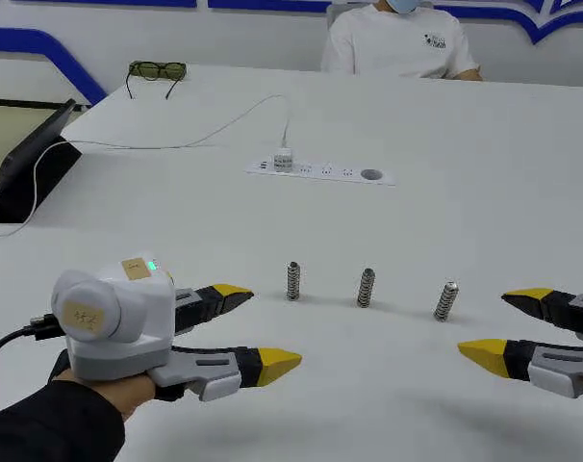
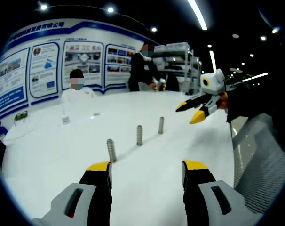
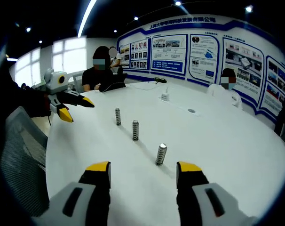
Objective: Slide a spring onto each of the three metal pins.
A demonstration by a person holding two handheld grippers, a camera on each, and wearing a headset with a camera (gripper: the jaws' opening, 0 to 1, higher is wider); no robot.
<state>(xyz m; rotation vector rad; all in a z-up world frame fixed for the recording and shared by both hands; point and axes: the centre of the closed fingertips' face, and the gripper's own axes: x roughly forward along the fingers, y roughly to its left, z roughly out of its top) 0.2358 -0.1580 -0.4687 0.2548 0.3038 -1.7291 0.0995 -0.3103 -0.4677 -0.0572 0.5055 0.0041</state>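
Looking down at the white table, we see three coiled springs standing in a row between our two grippers, each well apart from the next: the left spring, the middle spring and the right spring. The left and middle springs stand upright, while the right spring leans a little and shows a bright metal tip at its top. We cannot tell whether a pin runs inside the other two. Our left gripper hangs just above the table near the left spring, held by a hand in a dark sleeve. Its yellow-tipped jaws are spread wide and hold nothing. Our right gripper hangs at the right edge, near the right spring but not touching it, its jaws likewise apart and empty. In the left gripper view the row of springs runs away from us toward the right gripper, and in the right gripper view the spring with the metal tip stands nearest, just beyond the parted jaws. Farther off on the table lie a white power strip with a cable plugged in, a dark tablet at the far left, and a pair of dark glasses. A person in a white shirt sits at the far side.
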